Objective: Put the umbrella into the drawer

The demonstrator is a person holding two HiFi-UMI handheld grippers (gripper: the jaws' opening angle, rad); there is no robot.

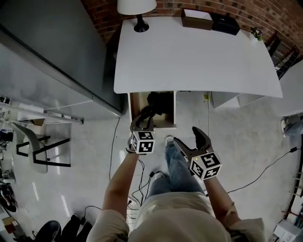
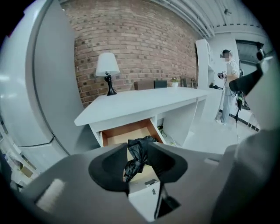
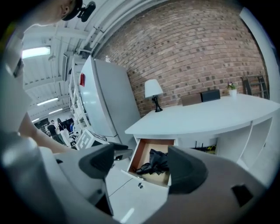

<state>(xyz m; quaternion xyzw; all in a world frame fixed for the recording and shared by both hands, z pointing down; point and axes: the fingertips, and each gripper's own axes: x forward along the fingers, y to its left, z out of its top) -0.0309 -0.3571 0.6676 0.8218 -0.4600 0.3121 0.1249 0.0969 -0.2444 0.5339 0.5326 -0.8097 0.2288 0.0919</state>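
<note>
The black folded umbrella [image 1: 158, 103] lies crumpled inside the open wooden drawer [image 1: 135, 106] under the white desk [image 1: 199, 56]. In the head view my left gripper [image 1: 142, 117] hovers just in front of the drawer's front, apart from it. Its jaws stand partly apart with nothing held. Through their gap, in the left gripper view, the umbrella [image 2: 138, 155] shows resting in the drawer [image 2: 127, 133]. My right gripper [image 1: 185, 135] hangs further back and to the right, open wide and empty. The right gripper view frames the umbrella [image 3: 155, 161] and the drawer [image 3: 141, 151] between its jaws.
A lamp [image 1: 137, 9], a brown box [image 1: 196, 19] and a black box [image 1: 225, 23] stand along the desk's far edge by a brick wall. A tall grey cabinet [image 1: 47, 52] stands left of the desk. Cables [image 1: 142, 184] trail on the floor. A person [image 2: 227, 83] stands far right.
</note>
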